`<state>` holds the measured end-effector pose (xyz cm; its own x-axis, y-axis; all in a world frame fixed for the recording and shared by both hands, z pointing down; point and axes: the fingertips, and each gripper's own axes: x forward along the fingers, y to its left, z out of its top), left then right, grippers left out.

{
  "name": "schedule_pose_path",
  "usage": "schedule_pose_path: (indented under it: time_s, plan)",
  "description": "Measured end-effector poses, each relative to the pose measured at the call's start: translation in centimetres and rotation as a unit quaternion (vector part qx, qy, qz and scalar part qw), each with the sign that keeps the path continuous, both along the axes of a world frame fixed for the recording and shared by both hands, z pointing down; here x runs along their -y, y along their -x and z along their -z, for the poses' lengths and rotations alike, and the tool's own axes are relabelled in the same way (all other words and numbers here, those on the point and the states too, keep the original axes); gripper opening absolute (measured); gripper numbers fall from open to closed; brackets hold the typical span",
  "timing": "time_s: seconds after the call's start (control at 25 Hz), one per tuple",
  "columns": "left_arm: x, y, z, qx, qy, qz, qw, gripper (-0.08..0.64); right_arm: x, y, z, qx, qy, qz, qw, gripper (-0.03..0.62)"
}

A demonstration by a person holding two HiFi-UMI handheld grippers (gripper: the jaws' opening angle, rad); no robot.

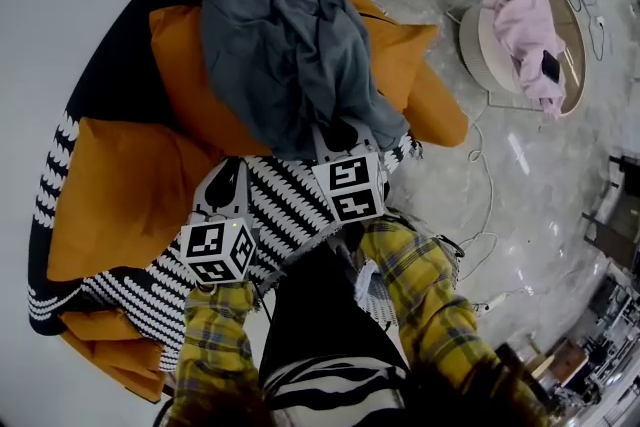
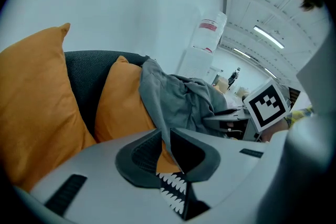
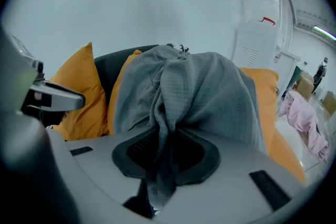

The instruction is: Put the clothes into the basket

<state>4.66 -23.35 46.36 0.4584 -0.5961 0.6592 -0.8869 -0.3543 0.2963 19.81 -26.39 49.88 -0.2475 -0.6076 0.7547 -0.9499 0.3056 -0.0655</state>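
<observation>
Floor [image 1: 540, 175] lies open right of the right tool [image 3: 167, 149], basket [image 1: 475, 45] well apart there; this tool grips the grey garment [image 1: 290, 35]; left tool [image 2: 164, 147] is clenched, empty.

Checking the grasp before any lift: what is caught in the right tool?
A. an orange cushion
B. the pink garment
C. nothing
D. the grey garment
D: in the right gripper view the grey garment bunches down between the closed jaws of the right tool.
</observation>
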Motion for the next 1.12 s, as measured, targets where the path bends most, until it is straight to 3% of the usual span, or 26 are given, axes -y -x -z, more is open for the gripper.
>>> schedule_pose_path:
  time_s: [0.52,1.0,1.12]
  plan:
    - [-0.6,-6.5,3.8,-0.011,-0.033,-0.09,0.9954,0.057,-5.6,-2.7,7.3,0.07,-0.043,-0.058,0.995,0.092]
    - [-6.1,-12.8,8.0,-0.015,-0.054,-0.186,0.9809,0.058,-13.4,-8.2,16.0,0.096,-0.121,-0.134,0.979,0.091]
    - [-7.3,-14.2,9.0,-0.016,-0.062,-0.205,0.9766,0.094,-15.1,-9.5,18.5,0.104,-0.145,-0.153,0.972,0.089]
